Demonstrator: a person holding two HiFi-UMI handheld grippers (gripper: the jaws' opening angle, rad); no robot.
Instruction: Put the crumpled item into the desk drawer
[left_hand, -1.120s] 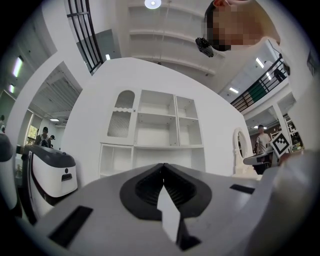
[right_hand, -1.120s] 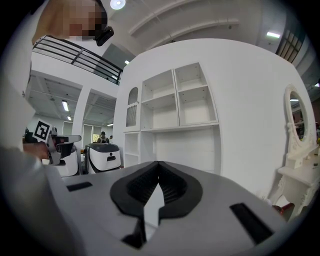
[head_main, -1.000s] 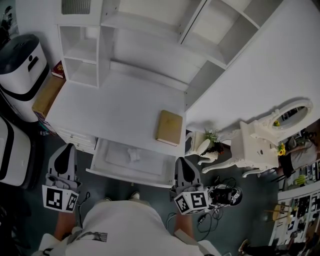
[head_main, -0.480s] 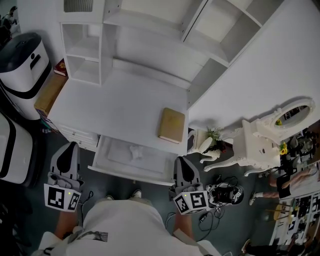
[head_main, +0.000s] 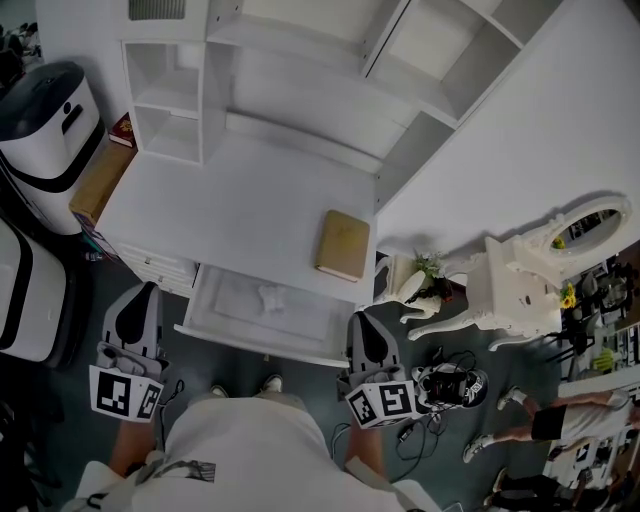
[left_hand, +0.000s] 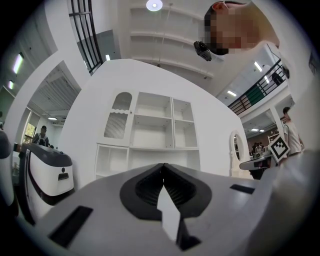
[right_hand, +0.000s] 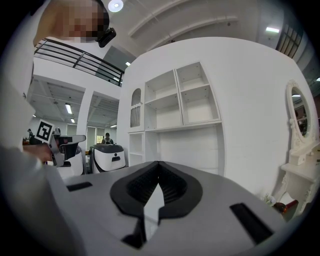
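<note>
The crumpled white item (head_main: 268, 296) lies inside the open desk drawer (head_main: 212, 334), which is pulled out from the white desk (head_main: 220, 210). My left gripper (head_main: 146, 289) hangs left of the drawer, over the floor near my body, jaws shut with nothing between them. My right gripper (head_main: 362, 319) hangs off the drawer's right front corner, also shut and empty. In the left gripper view the left gripper (left_hand: 163, 165) points at the shelf unit with its pads together. The right gripper view shows the right gripper (right_hand: 158, 163) the same way.
A tan book (head_main: 340, 244) lies on the desk's right edge. White shelves (head_main: 170, 100) stand at the back, a cardboard box (head_main: 98, 182) and a white machine (head_main: 42, 130) at the left. A small white dressing table (head_main: 525, 285), a plant (head_main: 428, 272) and cables (head_main: 450, 385) are at the right.
Both grippers have stayed where they were, still shut. The head view has drifted slightly, and a passer-by's legs have come in at the lower right.
</note>
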